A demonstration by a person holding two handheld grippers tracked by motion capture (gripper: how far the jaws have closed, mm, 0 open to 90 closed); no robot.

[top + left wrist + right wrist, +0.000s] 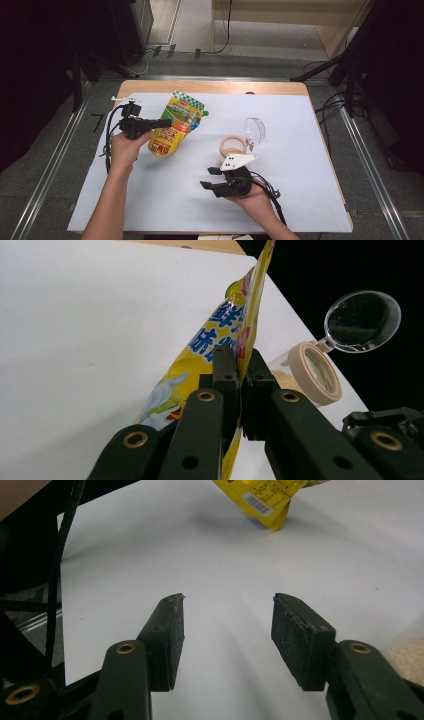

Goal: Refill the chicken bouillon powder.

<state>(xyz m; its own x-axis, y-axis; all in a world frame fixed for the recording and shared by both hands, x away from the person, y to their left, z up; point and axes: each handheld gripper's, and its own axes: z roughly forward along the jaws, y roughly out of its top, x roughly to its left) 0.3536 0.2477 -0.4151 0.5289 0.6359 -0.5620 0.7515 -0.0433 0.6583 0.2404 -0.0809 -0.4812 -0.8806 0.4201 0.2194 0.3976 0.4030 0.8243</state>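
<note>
The step in hand appears to be a pick-up of the yellow pouch (176, 126): the left gripper (241, 385) has its jaws pressed together on a flat edge of the pouch, and the pouch stands tilted with its lower corner close to or on the white sheet (165, 195). In the high view the left gripper (167, 123) reaches the pouch from the pouch's left side, with the left hand (125, 149) behind it. The right gripper (227, 625) is spread about halfway with nothing between its jaws; in the high view the right gripper (209, 178) lies well apart from the pouch, toward the near edge of the sheet, and points back toward the pouch. To the right of the pouch stands a small jar (232, 147) with a tan rim, lying on its side as far as the left gripper view (316, 371) shows, its clear round lid (255, 129) hinged open just beside it. A likely next move is to bring the pouch toward the jar; this calls for a firm pinch, since the pouch is limp and may swing or slip. The right gripper is free to steady the jar or take the pouch's lower end. The white sheet covers a wooden table (215, 87), whose bare edge lies beyond the pouch. Around the table run metal rails (45, 175), a grey floor (197, 30), trailing cables and dark stands.
</note>
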